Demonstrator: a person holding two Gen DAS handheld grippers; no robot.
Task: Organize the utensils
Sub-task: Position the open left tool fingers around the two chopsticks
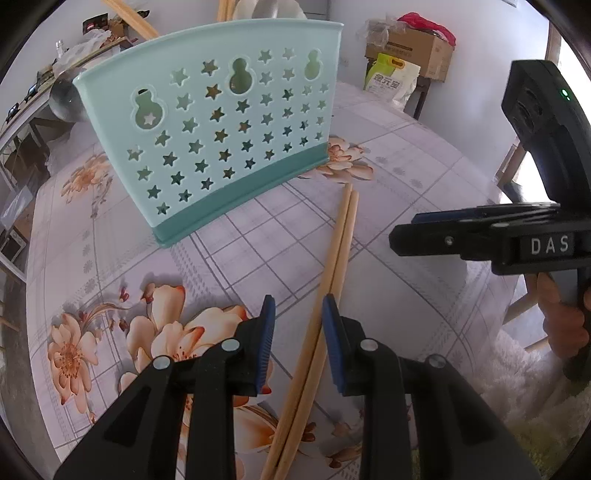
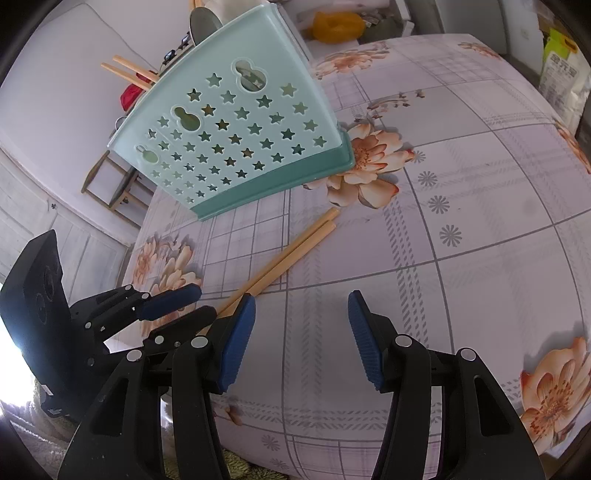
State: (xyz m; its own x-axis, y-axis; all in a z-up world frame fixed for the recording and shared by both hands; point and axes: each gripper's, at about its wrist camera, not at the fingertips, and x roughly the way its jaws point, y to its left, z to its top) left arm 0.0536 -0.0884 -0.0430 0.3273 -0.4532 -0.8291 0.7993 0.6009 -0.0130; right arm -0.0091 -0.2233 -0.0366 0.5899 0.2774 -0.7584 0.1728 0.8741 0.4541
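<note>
A: Chopsticks (image 1: 334,258) lie side by side on our flowered tablecloth (image 1: 406,177), a pair of pale wooden sticks, their far ends just short of the rack (image 1: 218,133).

B: We see the same pair (image 2: 284,256) from the right wrist camera, running from near the rack's base (image 2: 258,192) back toward the left gripper (image 2: 186,301).

A: And the left gripper (image 1: 299,314)? We have its blue pads standing a little apart, with the chopsticks passing under the gap and close against the right-hand pad. Whether that pad touches the wood, we cannot tell. Nothing is clamped.

B: The right gripper (image 2: 301,314) stands wider open over bare cloth, nothing between its fingers. From the left wrist camera we see it (image 1: 402,236) side on at the right edge, a hand (image 1: 565,325) on its grip, well to the right of the chopsticks.

A: The rack is a mint-green holder, upright on the table, its wall pierced with stars and gourd-shaped holes, its base a darker green band.

B: We see more chopsticks (image 2: 129,72) sticking out of its top at the left, and a metal spoon bowl (image 2: 205,24) above its rim.

A: Behind the table we have a cardboard box (image 1: 410,48) and a yellow-and-white bag (image 1: 391,77).
</note>
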